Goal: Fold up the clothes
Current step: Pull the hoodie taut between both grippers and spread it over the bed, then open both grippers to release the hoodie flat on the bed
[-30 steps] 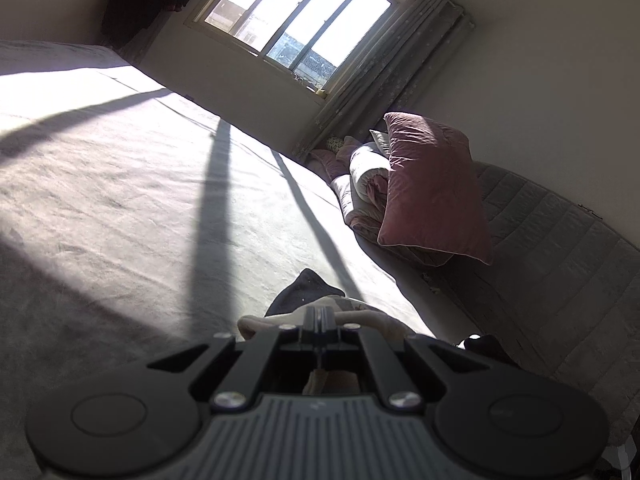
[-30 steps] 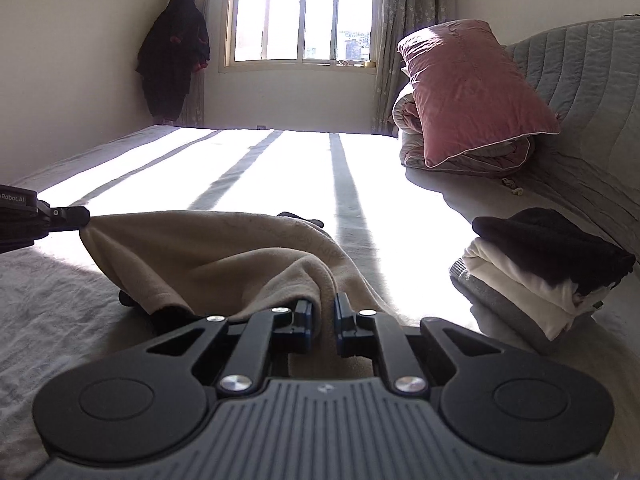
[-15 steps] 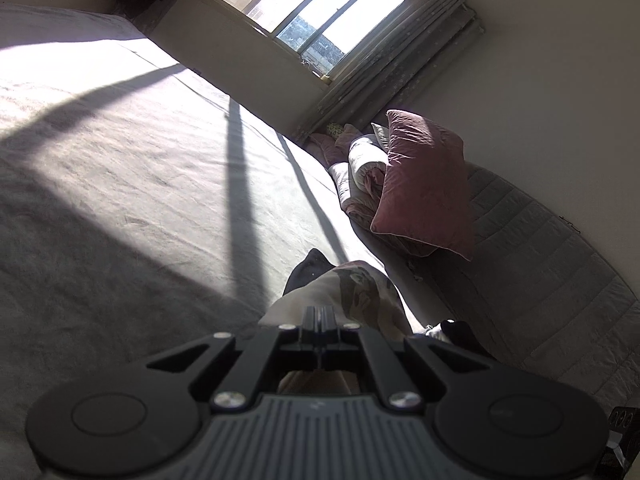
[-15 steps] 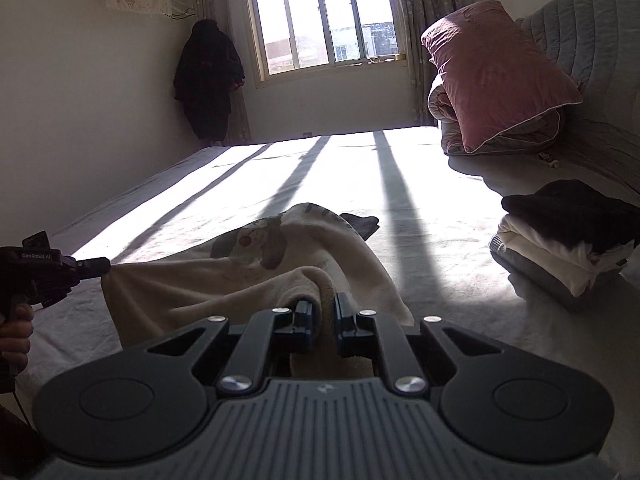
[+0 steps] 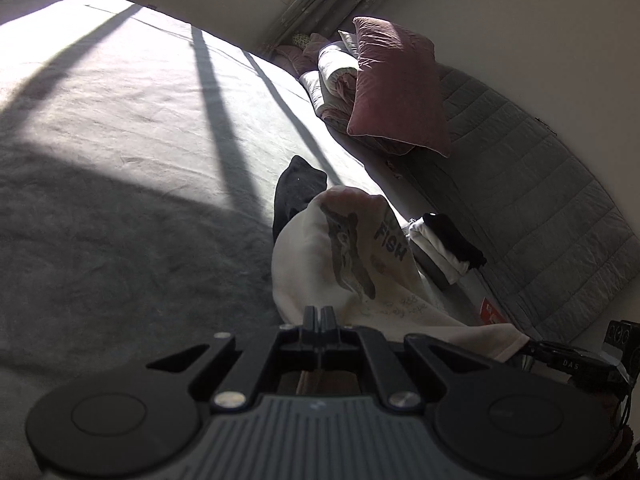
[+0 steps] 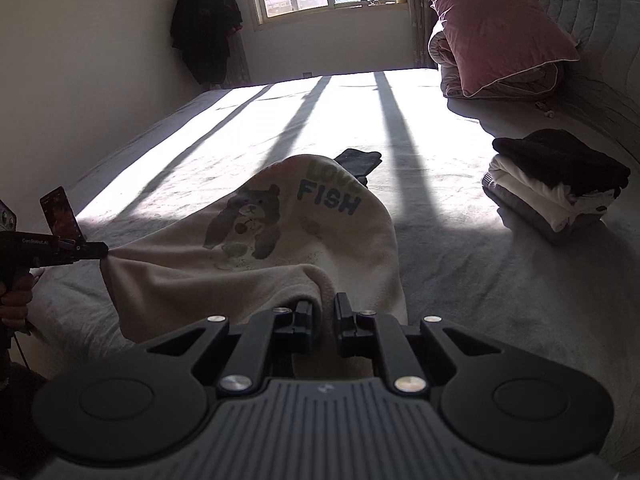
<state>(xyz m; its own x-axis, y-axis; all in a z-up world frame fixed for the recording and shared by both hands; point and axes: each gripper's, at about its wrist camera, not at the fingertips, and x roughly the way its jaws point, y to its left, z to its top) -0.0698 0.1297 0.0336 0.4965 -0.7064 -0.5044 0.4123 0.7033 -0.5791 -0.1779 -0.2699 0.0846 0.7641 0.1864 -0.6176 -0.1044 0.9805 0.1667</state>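
A cream sweatshirt (image 6: 280,232) with a bear print and the word FISH is held up off the grey bed, its far end draped down onto the sheet. My right gripper (image 6: 323,312) is shut on a bunched edge of it at the near right. My left gripper (image 5: 319,316) is shut on the other edge; in the right wrist view the left gripper (image 6: 102,251) pinches the cloth at the left, with a hand behind it. The same sweatshirt (image 5: 344,256) fills the middle of the left wrist view. A black garment (image 6: 358,160) lies under its far end.
A stack of folded clothes (image 6: 556,184), black on top of white and grey, sits on the bed (image 6: 460,272) at the right. A pink pillow (image 6: 492,20) on a rolled duvet leans at the padded headboard. A dark coat (image 6: 206,24) hangs by the window.
Both grippers have risen and pulled back, lifting the sweatshirt so its printed front now faces up and stretches between them. The grips have not changed.
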